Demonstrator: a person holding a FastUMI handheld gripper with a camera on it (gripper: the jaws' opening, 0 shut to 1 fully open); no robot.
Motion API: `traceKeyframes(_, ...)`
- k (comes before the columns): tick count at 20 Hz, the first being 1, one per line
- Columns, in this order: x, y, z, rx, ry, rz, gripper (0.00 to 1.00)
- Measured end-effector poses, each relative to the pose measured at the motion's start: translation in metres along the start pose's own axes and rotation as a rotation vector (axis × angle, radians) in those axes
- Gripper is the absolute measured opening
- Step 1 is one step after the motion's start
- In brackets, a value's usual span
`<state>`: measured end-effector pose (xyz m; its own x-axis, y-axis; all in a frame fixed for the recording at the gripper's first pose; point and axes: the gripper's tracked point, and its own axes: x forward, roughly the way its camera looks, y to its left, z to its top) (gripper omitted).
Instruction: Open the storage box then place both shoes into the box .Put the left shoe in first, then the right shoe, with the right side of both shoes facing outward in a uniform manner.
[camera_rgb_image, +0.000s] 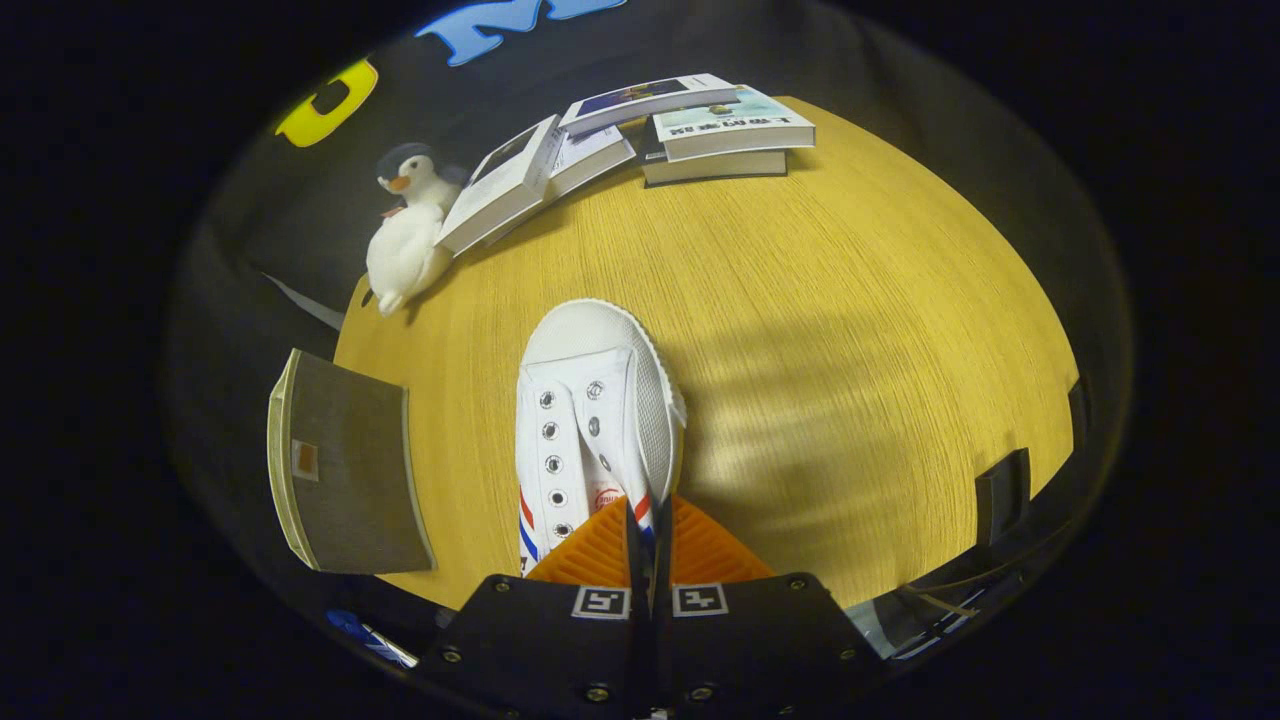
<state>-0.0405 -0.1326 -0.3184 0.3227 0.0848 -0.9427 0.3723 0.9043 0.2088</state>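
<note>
A white canvas shoe (590, 400) with red and blue side stripes points its toe away from me, over the wooden table (850, 300). My gripper (648, 512) is shut on the rim of the shoe's upper near the ankle opening, both fingers pinching the thin wall between them. A soft shadow lies on the table to the right of the shoe, so the shoe seems to hang above the tabletop. Left of the shoe, at the table's left edge, stands a grey panel with a pale rim (345, 465); I cannot tell whether it is the storage box or its lid.
A white plush penguin (405, 235) sits at the table's far left corner. Several books (640, 135) lie stacked and fanned along the far edge. A small dark block (1003, 495) stands at the table's near right edge.
</note>
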Motion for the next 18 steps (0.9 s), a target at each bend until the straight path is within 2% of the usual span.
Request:
traceKeyframes(5, -0.021, 0.042, 0.005, 0.002, -0.019, 0.048, 0.01)
traceKeyframes(18, -0.058, 0.153, 0.014, -0.097, -0.064, 0.125, 0.01)
